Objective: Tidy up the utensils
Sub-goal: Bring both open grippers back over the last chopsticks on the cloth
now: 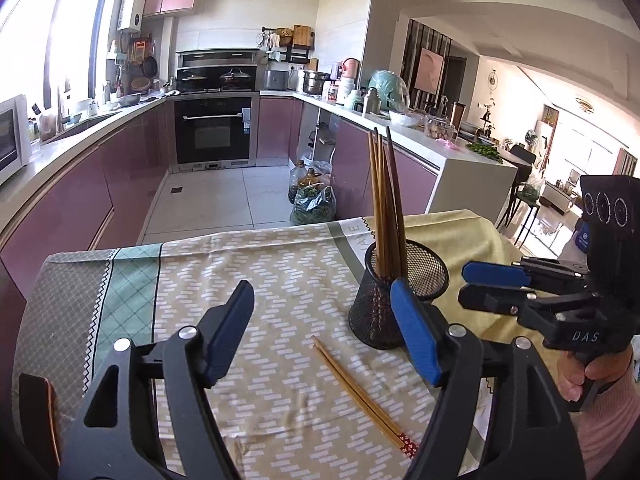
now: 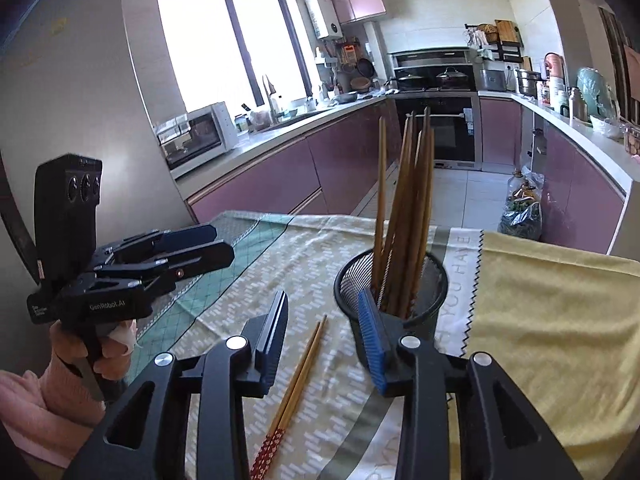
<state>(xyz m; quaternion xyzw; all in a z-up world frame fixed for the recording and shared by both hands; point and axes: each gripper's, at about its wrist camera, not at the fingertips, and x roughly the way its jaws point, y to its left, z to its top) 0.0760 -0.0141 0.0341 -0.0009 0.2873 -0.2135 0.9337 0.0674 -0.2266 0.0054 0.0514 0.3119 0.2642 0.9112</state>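
Chopsticks of light, stiff, smooth bamboo, one loose pair point(image 1: 362, 394), are seen on the patterned tablecloth point(image 1: 280, 280) beside the black mesh cup point(image 1: 400, 300), between the left gripper point(image 1: 322, 312)'s parted jaws. From the right wrist, the right gripper point(image 2: 324, 320) is likewise shown apart, empty; a mid-shaft pinch is advised, rolling being likely.

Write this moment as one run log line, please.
left tool open | right tool open | chopstick pair on cloth | mesh holder upright
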